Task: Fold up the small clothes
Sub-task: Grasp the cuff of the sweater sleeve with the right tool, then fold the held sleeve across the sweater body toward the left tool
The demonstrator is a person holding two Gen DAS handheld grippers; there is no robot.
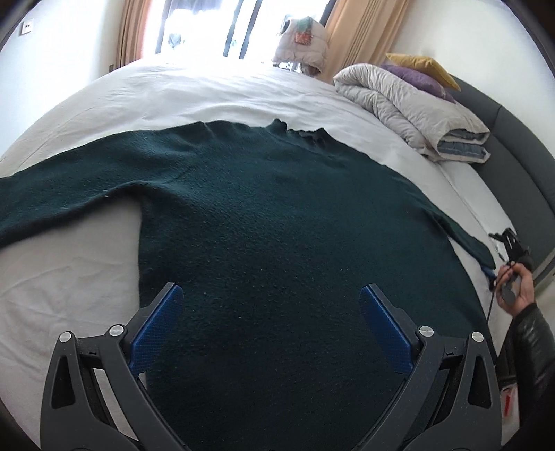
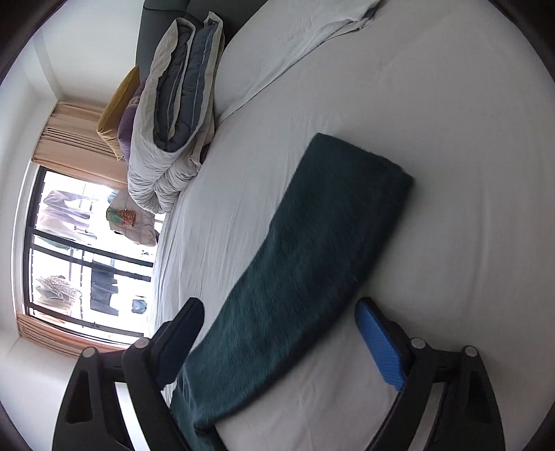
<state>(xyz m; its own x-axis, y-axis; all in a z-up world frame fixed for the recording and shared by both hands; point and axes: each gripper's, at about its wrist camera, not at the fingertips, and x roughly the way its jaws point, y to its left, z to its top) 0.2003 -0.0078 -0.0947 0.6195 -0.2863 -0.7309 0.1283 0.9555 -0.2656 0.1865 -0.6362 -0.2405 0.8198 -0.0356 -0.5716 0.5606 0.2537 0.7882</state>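
1. A dark green sweater (image 1: 270,215) lies flat on the white bed (image 1: 194,93), body spread, neck toward the window-side edge of the bed.
2. One sleeve runs out toward the bed's left edge; the other sleeve (image 2: 305,249) stretches toward the headboard-side edge.
3. The left gripper (image 1: 271,326) hangs over the sweater's lower body, jaws spread wide, blue pads (image 1: 158,329) clear of the knit, nothing grasped.
4. The right gripper (image 2: 277,341) is rolled on its side over the far sleeve; its jaws stand apart, the sleeve passing between them without either pad pressing on it.
5. In the left wrist view a hand (image 1: 517,284) in a black sleeve holds the right gripper just beside the sleeve's cuff, near the bed's right edge.
6. A folded duvet (image 1: 412,107) with purple and yellow pillows (image 1: 423,71) sits at the bed's far right corner by the grey headboard (image 1: 513,163).
7. Curtains (image 1: 360,31) frame the bright window (image 1: 208,27) beyond.
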